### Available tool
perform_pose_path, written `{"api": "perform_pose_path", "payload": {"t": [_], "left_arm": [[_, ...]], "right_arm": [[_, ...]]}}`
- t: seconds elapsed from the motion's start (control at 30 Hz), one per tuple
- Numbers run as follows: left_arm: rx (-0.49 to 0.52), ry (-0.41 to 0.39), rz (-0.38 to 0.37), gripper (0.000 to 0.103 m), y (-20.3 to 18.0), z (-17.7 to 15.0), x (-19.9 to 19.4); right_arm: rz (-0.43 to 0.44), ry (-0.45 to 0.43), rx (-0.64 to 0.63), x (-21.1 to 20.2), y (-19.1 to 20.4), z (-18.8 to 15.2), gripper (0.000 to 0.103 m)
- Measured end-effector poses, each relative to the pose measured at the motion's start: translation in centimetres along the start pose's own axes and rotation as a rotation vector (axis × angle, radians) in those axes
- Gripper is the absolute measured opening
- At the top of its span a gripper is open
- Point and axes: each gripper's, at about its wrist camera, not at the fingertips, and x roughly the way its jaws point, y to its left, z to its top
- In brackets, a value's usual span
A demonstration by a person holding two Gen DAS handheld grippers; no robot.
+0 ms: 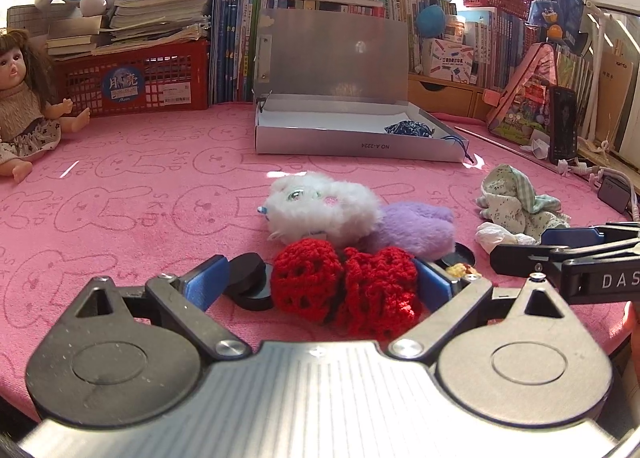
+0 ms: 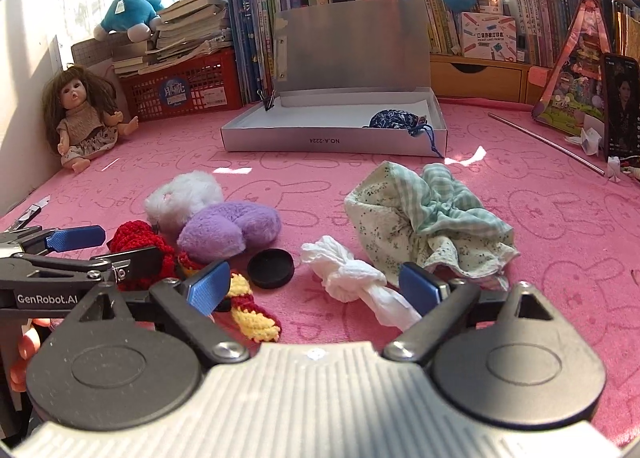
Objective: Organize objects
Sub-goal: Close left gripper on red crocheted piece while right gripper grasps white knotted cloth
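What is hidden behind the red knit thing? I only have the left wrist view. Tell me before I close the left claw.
Observer: A red-and-yellow striped knitted strip trails out from the red knit on the side facing the right claw.
Operator: Report what the right claw is over.
Observer: The right claw is open, with a knotted white tissue lying between its fingers, not pinched.
Operator: Check the far left edge beyond the toys.
Observer: What looks like a small utility knife lies on the pink cloth near the wall.
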Motion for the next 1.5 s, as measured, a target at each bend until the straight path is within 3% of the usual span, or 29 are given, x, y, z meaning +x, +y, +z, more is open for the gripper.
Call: {"api": "perform_pose_path", "payload": {"t": [0.17,0.43,0.53,1.2,1.27,1.4,1.5], "left_arm": [[0.067,-0.04,-0.002,0.097,-0.7,0.2,-0.8],[0.073,0.003,-0.046,0.086,-1.2,-0.2,-0.2],[0.095,-0.006,-0.05,0.081,-1.3,-0.3,-0.3],[0.103,0.017,-0.059,0.083,-1.2,-0.8,1.1],[0.103,0.009,-0.051,0.079,-1.2,-0.7,0.9],[0.092,0.009,-0.038,0.072,-1.1,-0.2,0.3],[0.084,0.009,-0.036,0.07,-1.1,0.1,0.0]], "right_arm": [[0.007,0.009,0.033,0.4,-0.4,0.0,0.082],[-0.05,0.028,0.028,1.5,-0.6,0.0,0.064],[-0.064,0.036,0.025,1.8,-0.7,0.0,0.063],[-0.102,0.027,-0.048,3.1,0.1,-0.2,0.06],[-0.105,0.026,-0.045,3.0,0.0,-0.2,0.057],[-0.114,0.024,-0.043,2.7,-0.1,-0.2,0.041],[-0.105,0.02,-0.028,2.4,-0.2,-0.2,0.039]]}}
